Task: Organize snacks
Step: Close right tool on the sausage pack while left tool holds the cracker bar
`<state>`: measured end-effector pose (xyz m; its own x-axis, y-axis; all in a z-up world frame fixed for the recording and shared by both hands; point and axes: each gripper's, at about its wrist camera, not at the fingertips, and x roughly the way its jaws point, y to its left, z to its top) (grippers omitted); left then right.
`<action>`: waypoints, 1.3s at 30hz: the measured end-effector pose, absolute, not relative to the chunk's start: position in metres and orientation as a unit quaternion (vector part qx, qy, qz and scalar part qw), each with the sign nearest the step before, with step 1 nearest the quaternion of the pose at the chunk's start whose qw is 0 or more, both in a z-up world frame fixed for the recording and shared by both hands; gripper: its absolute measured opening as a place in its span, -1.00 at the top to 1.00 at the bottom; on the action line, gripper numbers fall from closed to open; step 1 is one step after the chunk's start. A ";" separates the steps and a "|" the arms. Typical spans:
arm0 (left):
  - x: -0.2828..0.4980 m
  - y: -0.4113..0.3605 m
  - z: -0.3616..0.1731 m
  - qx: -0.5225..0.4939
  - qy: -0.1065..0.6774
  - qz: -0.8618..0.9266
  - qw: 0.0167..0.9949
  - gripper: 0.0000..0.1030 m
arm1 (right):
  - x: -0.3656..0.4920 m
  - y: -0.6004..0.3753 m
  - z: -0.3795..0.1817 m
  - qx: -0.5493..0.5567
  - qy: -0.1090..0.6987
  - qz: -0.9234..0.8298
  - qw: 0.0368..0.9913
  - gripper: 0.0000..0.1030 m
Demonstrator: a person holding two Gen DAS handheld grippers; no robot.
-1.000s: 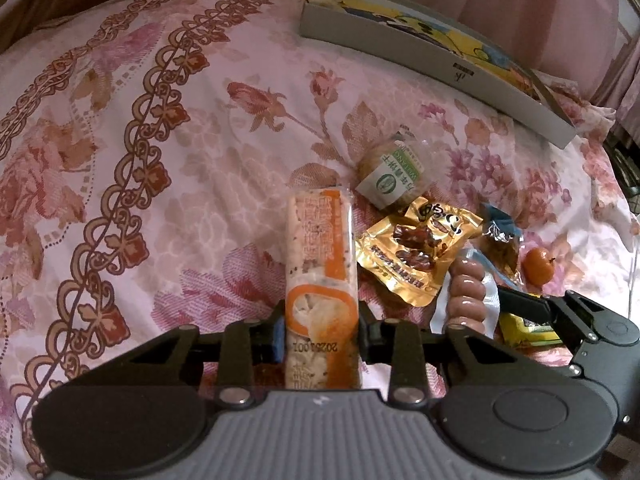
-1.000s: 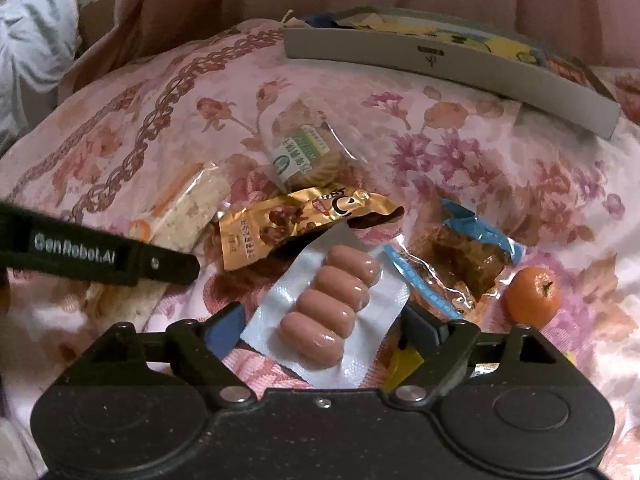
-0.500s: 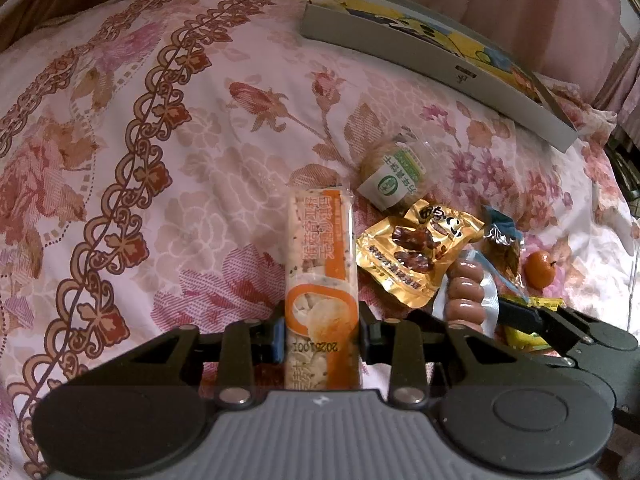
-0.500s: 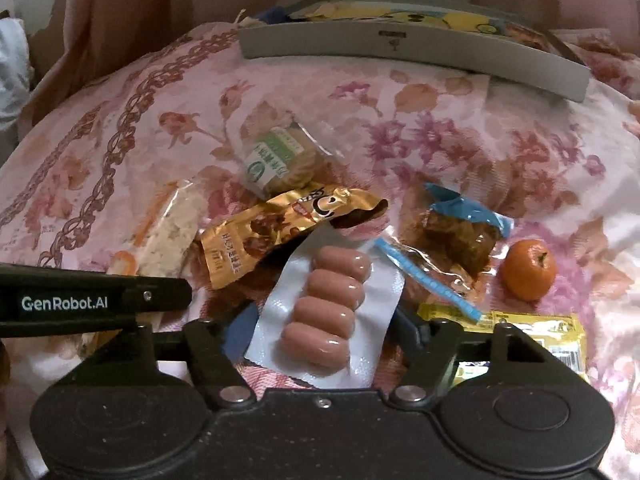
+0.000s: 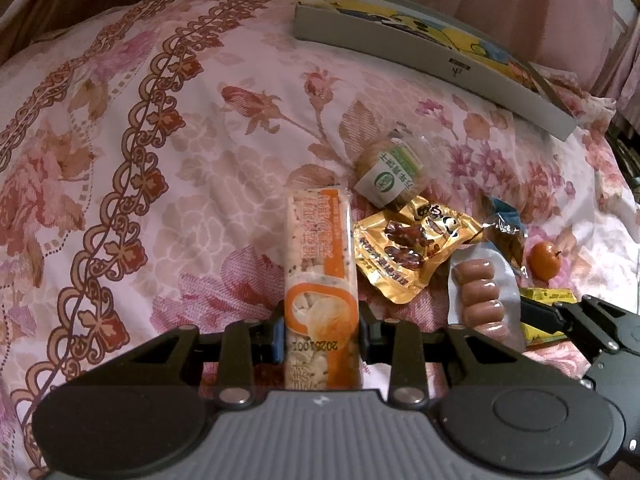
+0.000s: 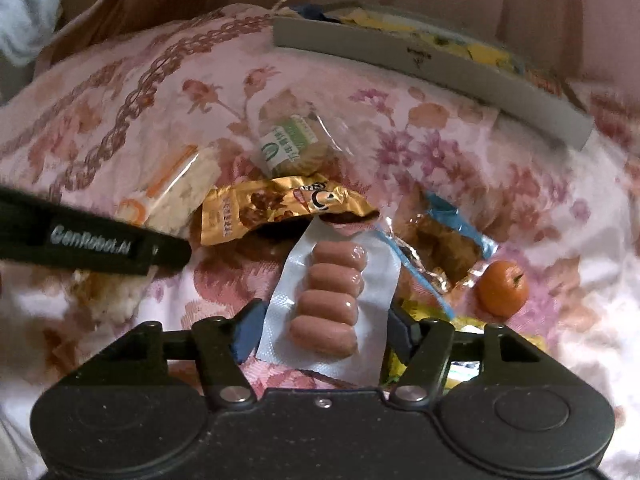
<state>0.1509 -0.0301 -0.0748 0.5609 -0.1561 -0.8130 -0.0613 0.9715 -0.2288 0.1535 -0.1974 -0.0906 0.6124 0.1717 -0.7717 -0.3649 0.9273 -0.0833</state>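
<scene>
Pinching the long orange-and-white rice cracker bar (image 5: pixel 320 276) across its lower third, the left gripper (image 5: pixel 320 334) has both pads pressed flat against the wrapper's sides, and the bar points away toward 12 o'clock over the floral bedspread (image 5: pixel 120 160). It looks light and crisp inside thin film, so a hard squeeze would likely crumble it, while the slick wrapper could slide under a loose one; the printed lower band where the jaws sit seems a fair hold.

Over on the other side, the right gripper (image 6: pixel 320 332) has its fingers spread either side of the vacuum-sealed pack of 4 small sausages (image 6: pixel 332 300), the right pad close to or touching the film edge and the left pad just clear of it. That pack should be soft, a little heavier, and floppy at its flat sealed border; taking it across the sausages themselves, not the thin margin, would probably keep it from drooping.

From the sausage pack in the right wrist view, the gold foil snack bag (image 6: pixel 280 204) lies at 11 o'clock with its edge over the pack's top, a clear-wrapped round biscuit with a green label (image 6: pixel 292 144) sits at 12, a blue-trimmed clear packet (image 6: pixel 444 236) at 2, a small orange (image 6: pixel 502 288) at 3, and yellow sachets (image 6: pixel 464 364) at 4. The grey shallow box (image 6: pixel 440 68) waits far off at 1 o'clock.
</scene>
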 end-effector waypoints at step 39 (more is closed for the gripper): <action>0.170 -0.047 -0.069 -0.171 0.540 0.091 0.819 0.31 | 0.173 -0.227 -0.086 -0.150 0.436 0.273 0.844 -0.23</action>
